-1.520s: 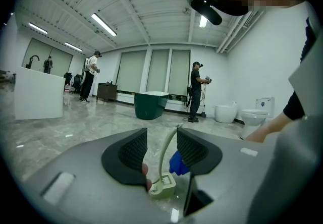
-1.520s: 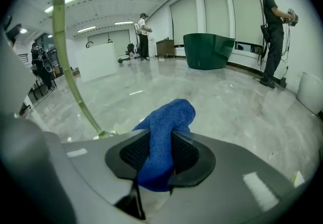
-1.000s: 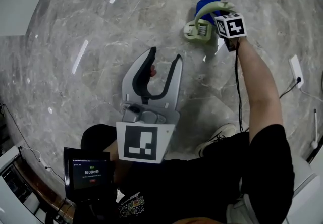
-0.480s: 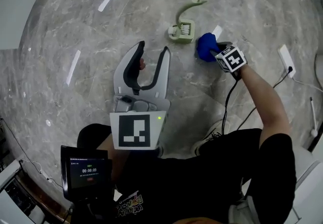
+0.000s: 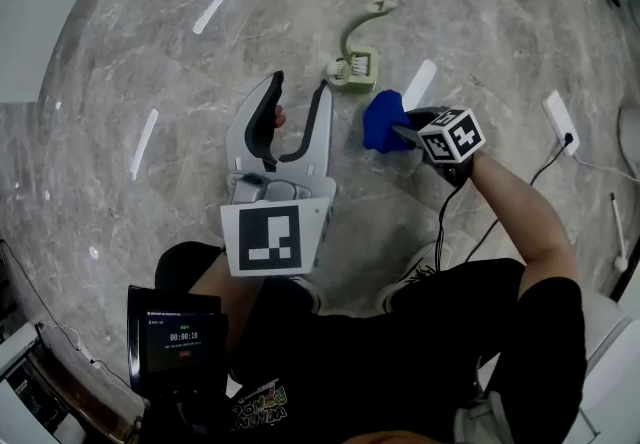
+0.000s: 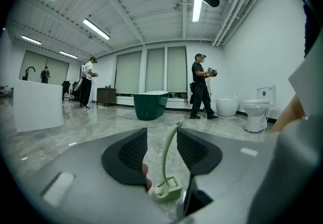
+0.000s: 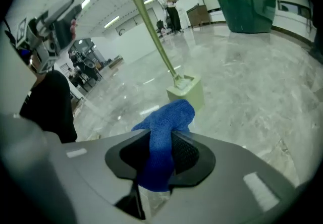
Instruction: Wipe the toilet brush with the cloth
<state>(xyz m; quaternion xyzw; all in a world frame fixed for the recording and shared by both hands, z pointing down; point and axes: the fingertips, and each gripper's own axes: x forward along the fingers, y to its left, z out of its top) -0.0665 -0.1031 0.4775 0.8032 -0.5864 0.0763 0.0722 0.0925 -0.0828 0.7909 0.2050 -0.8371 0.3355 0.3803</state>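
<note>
On the marble floor (image 5: 480, 2) the wiping looks not yet begun. The pale green toilet brush (image 5: 352, 67) stands upright and untouched, the left tool (image 5: 300, 87) spread wide and empty just short of it, and the right tool (image 5: 397, 130) clenched on the blue cloth (image 5: 380, 118) just beside the brush but not touching it. The brush has yet to be steadied and the cloth run along it, and nothing lies between them. A green bathtub (image 6: 150, 104), toilets (image 6: 256, 114) and some people stand far off, and a socket strip (image 5: 558, 117) lies well to the right.
</note>
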